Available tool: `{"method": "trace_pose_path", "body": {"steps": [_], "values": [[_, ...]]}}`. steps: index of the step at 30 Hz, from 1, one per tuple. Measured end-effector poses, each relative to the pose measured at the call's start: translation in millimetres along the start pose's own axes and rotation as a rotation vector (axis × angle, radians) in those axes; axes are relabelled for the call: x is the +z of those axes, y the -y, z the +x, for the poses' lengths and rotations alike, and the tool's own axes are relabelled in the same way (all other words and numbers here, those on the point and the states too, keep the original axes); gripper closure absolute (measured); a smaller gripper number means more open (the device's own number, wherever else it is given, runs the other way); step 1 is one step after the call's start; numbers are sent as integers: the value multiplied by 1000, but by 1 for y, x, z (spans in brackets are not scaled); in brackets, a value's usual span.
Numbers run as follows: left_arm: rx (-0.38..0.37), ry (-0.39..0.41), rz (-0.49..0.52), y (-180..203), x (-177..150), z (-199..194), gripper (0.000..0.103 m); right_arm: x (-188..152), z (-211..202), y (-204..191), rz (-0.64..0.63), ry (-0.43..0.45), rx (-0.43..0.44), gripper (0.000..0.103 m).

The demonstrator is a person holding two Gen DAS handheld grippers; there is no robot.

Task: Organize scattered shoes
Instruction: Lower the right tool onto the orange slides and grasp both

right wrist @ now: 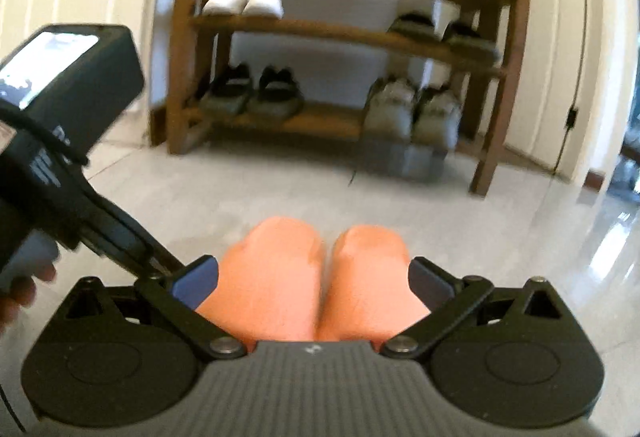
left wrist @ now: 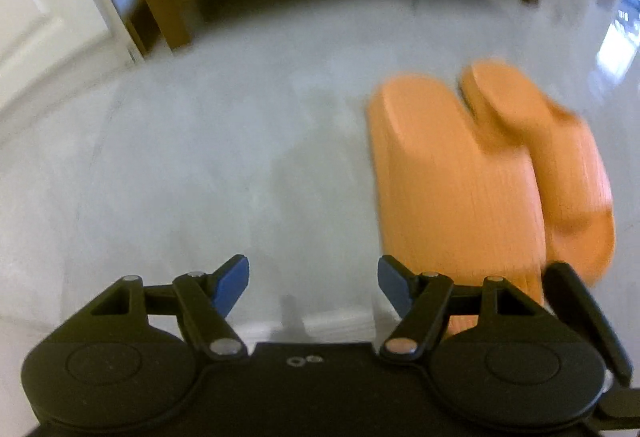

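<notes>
A pair of orange slippers (right wrist: pixel 316 277) lies side by side between the blue pads of my right gripper (right wrist: pixel 314 281), toes pointing away towards the shoe rack. The pads press on the pair's outer sides, so the gripper is shut on it. In the left wrist view the same slippers (left wrist: pixel 460 177) show blurred at the right, low over the pale floor, with a black finger of the right gripper (left wrist: pixel 580 317) beside them. My left gripper (left wrist: pixel 314 283) stands open over bare floor with nothing between its fingers. Its body (right wrist: pixel 72 77) shows at the left of the right wrist view.
A wooden shoe rack (right wrist: pixel 180 77) with three shelves stands ahead against the wall. It holds white sneakers (right wrist: pixel 244 3), dark slippers (right wrist: pixel 436 27), dark shoes (right wrist: pixel 256 89) and grey shoes (right wrist: pixel 412 109). Glossy tiled floor (left wrist: pixel 200 157) lies between it and the grippers. A hand (right wrist: pixel 20 289) shows at far left.
</notes>
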State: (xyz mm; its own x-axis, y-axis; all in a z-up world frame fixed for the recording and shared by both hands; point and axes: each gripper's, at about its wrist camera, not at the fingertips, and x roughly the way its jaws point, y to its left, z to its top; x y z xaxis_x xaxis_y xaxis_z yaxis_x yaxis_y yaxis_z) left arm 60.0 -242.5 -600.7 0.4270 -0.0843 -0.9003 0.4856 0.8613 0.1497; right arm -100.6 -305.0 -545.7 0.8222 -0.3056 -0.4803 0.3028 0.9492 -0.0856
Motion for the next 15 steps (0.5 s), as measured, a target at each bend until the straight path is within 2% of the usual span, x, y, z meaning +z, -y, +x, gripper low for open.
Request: {"method": "trace_pose_path", "body": {"steps": [6, 11, 15], "values": [[30, -19, -8, -4, -11, 3, 31, -28, 9, 3, 43, -60, 4, 1], [45, -21, -59, -12, -10, 5, 32, -30, 37, 8, 74, -102, -20, 1], [49, -29, -82, -15, -8, 7, 32, -33, 52, 10, 75, -126, 8, 1]]}}
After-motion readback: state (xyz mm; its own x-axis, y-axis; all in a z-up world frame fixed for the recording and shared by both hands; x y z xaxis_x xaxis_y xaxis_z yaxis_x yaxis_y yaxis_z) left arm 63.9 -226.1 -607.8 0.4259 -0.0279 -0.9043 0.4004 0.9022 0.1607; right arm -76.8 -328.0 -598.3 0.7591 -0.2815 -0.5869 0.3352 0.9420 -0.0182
